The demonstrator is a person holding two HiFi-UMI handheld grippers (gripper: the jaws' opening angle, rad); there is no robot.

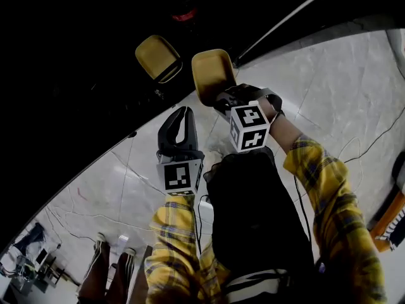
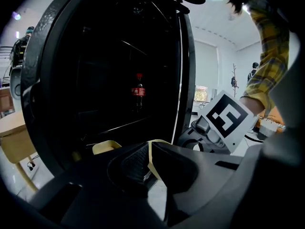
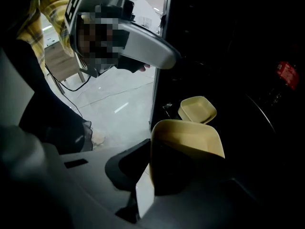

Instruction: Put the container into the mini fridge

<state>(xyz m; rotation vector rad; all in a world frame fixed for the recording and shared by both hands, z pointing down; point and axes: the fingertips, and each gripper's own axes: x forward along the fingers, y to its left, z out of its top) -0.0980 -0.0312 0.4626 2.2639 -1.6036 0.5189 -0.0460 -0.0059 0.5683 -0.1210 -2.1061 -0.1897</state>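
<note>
While gripping the container [image 3: 190, 137] by its rim in the right claw [image 3: 151, 171] at the fridge [image 3: 238, 56] opening, easing it in level, aiming beside the second container [image 3: 198, 109], holding the clenched, empty left claw [image 2: 147, 159] aside.

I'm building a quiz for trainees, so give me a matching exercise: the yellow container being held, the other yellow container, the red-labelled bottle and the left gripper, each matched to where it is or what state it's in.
Things:
1. held container
2. second container
3. bottle
4. left gripper

Places and states:
A. upright, deep inside the mini fridge
B. jaws together, holding nothing
C. clamped in the right gripper at the fridge's opening
D. low inside the fridge, touched by neither gripper

Pairs: 1-C, 2-D, 3-A, 4-B
</note>
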